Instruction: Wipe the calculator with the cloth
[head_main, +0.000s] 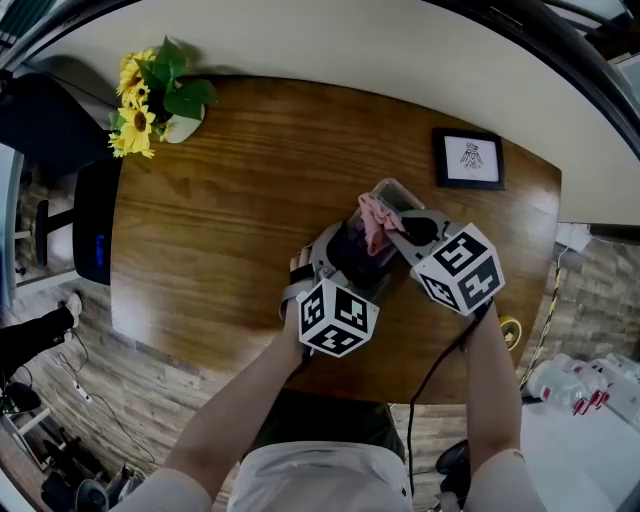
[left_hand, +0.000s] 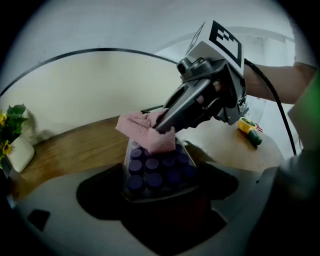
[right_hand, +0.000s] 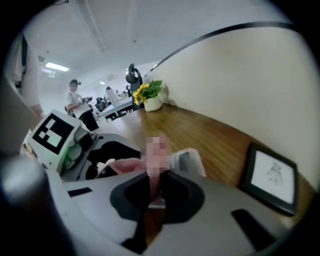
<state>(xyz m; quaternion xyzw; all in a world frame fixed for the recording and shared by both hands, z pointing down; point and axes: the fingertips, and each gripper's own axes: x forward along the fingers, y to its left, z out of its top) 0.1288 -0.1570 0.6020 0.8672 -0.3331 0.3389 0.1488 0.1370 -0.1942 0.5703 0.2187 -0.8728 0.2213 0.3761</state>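
The calculator (left_hand: 155, 172), a pale case with dark purple round keys, is tilted up off the wooden table (head_main: 230, 220) with my left gripper (left_hand: 156, 196) shut on its near end. A pink cloth (left_hand: 144, 131) lies over its far end, and my right gripper (left_hand: 165, 122) is shut on that cloth. In the right gripper view the cloth (right_hand: 154, 175) is pinched between the jaws, with the calculator's white top edge (right_hand: 190, 161) just beyond. From the head view both grippers meet at the table's middle: left gripper (head_main: 350, 252), right gripper (head_main: 388, 230), cloth (head_main: 374, 222).
A white pot of yellow flowers (head_main: 150, 100) stands at the table's far left corner. A small framed picture (head_main: 468, 160) stands at the far right. A yellow and green tape measure (left_hand: 248, 129) lies near the right edge. A dark chair (head_main: 95, 220) stands left of the table.
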